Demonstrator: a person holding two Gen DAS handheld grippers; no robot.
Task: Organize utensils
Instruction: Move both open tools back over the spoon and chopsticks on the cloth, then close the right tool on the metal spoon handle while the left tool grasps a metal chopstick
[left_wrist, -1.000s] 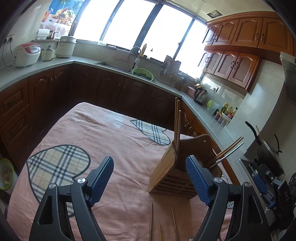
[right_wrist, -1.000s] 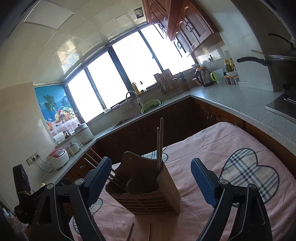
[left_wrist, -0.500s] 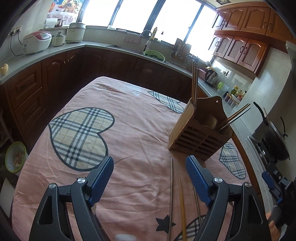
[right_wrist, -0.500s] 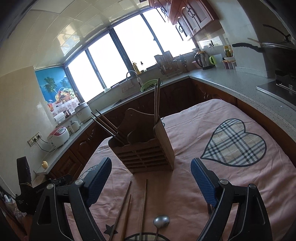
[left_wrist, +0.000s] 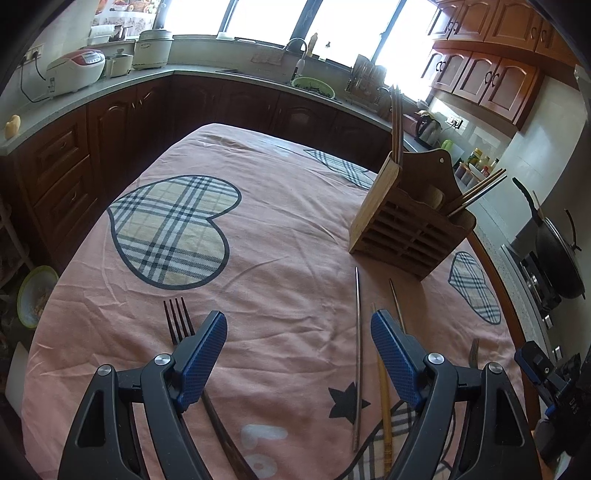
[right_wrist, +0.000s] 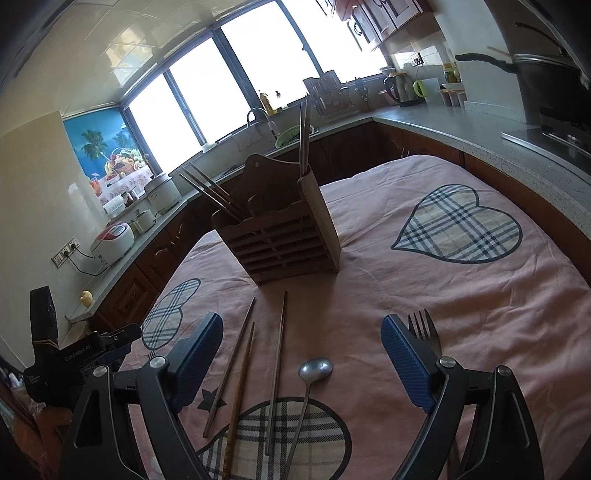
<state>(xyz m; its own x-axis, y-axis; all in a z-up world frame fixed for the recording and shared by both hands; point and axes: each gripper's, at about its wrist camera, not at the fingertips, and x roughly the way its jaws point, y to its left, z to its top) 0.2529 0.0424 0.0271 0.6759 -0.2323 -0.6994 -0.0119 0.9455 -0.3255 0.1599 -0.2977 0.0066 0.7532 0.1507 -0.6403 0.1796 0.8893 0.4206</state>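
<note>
A slatted wooden utensil holder (left_wrist: 410, 221) (right_wrist: 280, 236) stands on the pink tablecloth (left_wrist: 280, 236) with chopsticks upright in both ends. Nearer me, loose chopsticks (left_wrist: 357, 350) (right_wrist: 279, 362) lie side by side on the cloth, next to a metal spoon (right_wrist: 314, 369). A dark fork (left_wrist: 177, 321) lies by my left gripper's left finger. Another fork (right_wrist: 424, 328) lies partly under my right gripper's right finger. My left gripper (left_wrist: 297, 325) and right gripper (right_wrist: 301, 325) both hang open above the cloth, holding nothing.
Dark wood cabinets and a grey counter (right_wrist: 480, 129) wrap around the table. A black pan (left_wrist: 557, 258) sits on the stove at the right. A rice cooker (left_wrist: 75, 70) and kettle (right_wrist: 397, 86) stand on the counter. The left gripper's body (right_wrist: 74, 354) shows at the left of the right wrist view.
Both grippers have drawn back from the holder and tipped down. The holder now sits farther off, and the loose chopsticks, spoon and forks have come into view. Both stay open.
</note>
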